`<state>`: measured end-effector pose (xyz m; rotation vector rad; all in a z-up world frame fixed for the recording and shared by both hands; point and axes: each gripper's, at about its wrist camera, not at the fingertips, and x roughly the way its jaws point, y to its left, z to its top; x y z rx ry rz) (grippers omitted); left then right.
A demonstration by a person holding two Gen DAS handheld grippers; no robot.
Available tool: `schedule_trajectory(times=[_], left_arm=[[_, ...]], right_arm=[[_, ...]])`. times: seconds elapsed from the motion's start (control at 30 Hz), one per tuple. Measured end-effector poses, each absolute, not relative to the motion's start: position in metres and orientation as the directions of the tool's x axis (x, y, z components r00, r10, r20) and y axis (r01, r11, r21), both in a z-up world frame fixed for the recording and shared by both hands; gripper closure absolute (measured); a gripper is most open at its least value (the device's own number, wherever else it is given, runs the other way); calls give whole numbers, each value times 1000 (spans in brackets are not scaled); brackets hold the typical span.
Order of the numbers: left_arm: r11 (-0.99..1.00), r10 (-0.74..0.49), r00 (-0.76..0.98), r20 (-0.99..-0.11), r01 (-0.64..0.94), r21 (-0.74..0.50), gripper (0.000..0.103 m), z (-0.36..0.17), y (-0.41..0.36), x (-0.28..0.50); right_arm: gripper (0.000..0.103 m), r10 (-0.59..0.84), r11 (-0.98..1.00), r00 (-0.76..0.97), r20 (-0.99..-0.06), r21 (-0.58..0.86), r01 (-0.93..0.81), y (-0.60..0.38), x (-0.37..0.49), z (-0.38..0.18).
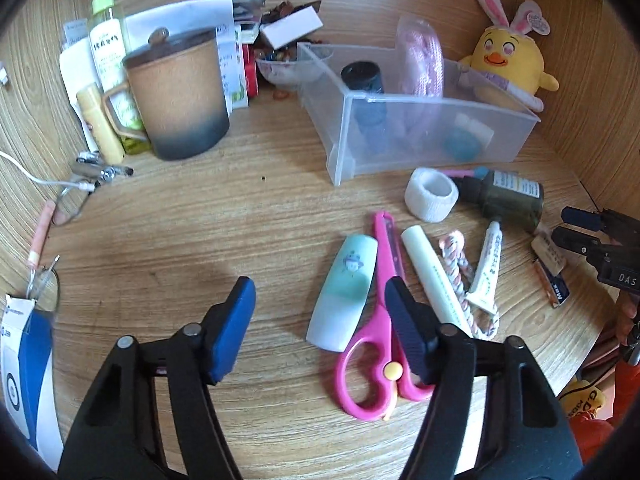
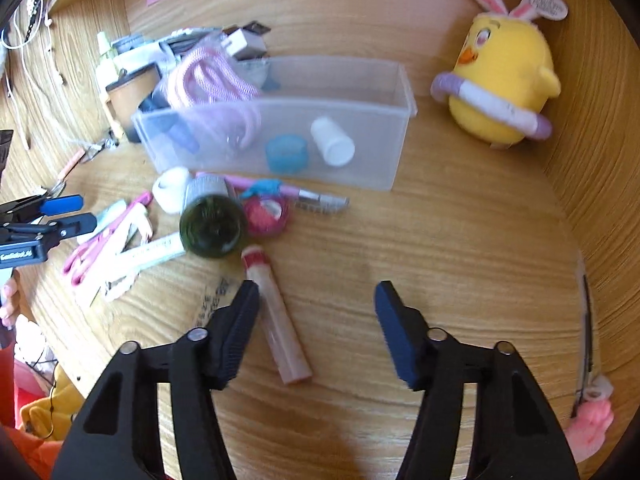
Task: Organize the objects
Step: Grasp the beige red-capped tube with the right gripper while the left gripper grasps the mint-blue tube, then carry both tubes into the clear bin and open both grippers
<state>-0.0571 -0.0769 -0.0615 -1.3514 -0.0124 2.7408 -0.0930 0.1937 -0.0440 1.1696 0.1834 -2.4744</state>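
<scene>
A clear plastic bin stands on the wooden desk and holds pink cord, a dark bottle, a blue cap and a white bottle. In front of it lie a mint tube, pink scissors, a white stick, a white tape roll and a dark green bottle. My left gripper is open above the desk, its right finger over the scissors. My right gripper is open and empty, with a tan tube beside its left finger.
A brown lidded mug, a spray bottle and papers crowd the back left. A yellow chick plush sits at the back right corner. Wooden walls close in behind and on the right. A pink figure lies by the right wall.
</scene>
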Motion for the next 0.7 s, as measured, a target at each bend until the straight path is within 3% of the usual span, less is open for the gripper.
schedule_trajectory(times=[0.4, 0.5, 0.7], left_arm=[[-995, 62, -603, -795, -95, -5, 65, -69, -74, -64], [-995, 58, -614, -787, -96, 1, 79, -69, -73, -65], [-995, 72, -643, -762, -94, -14, 79, -62, -80, -61]], right_arm=[[76, -320, -882, -534, -782, 41, 469, 176, -94, -51], [87, -320, -884, -537, -780, 41, 466, 174, -96, -52], [89, -305, -896, -560, -771, 33, 443, 178, -95, -53]])
